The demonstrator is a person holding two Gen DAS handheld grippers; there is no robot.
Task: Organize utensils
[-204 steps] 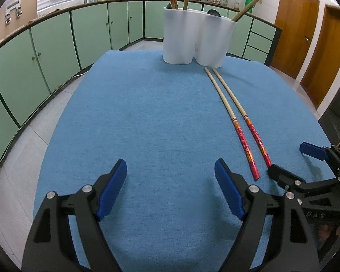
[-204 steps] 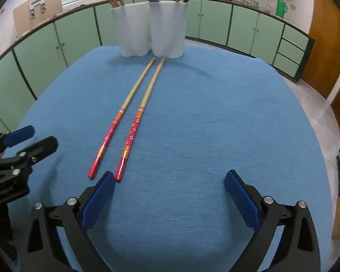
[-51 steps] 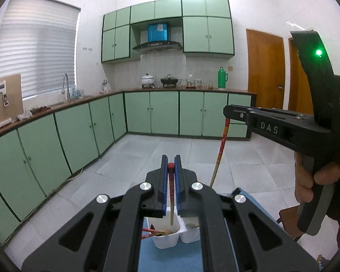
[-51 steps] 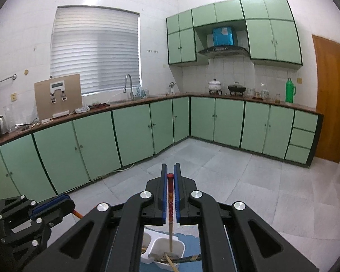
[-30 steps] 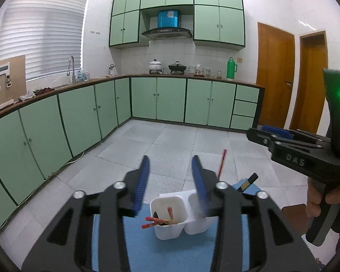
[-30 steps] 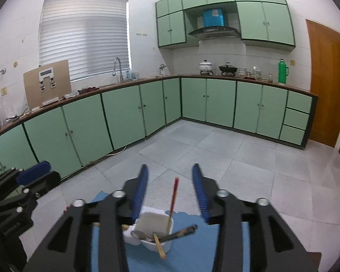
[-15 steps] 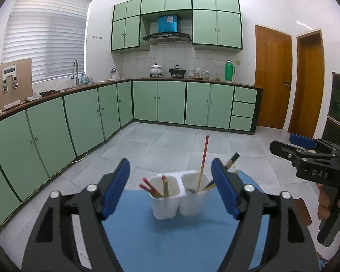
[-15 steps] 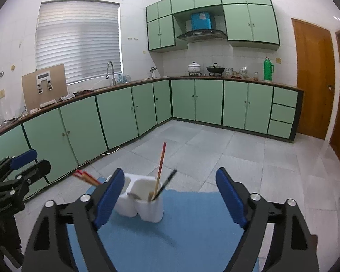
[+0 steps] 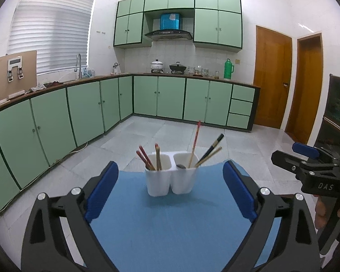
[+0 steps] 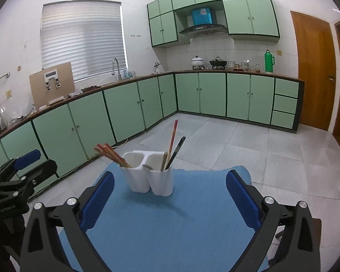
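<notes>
The white two-compartment holder (image 9: 171,179) stands upright near the far edge of your blue table cloth (image 9: 170,231), and every utensil is in it. In its left compartment lean several red-topped chopsticks (image 9: 145,157). In the right compartment one long red-topped chopstick (image 9: 195,142) stands nearly upright, with a black chopstick (image 9: 212,148) and a pale one slanting right beside it, and what looks like a spoon bowl (image 9: 180,166) at the rim.

Your left gripper (image 9: 170,190) has just been opening and now its blue pads (image 9: 102,191) stand wide apart; nothing lies between them and they touch nothing, the holder sitting well beyond them. Your right gripper (image 10: 170,198) has likewise just been opening, its blue pads (image 10: 242,198) spread wide, empty, well short of the holder (image 10: 150,176).

From the left camera you see the right gripper (image 9: 306,156) off to the right with your hand (image 9: 328,210) on its handle.
</notes>
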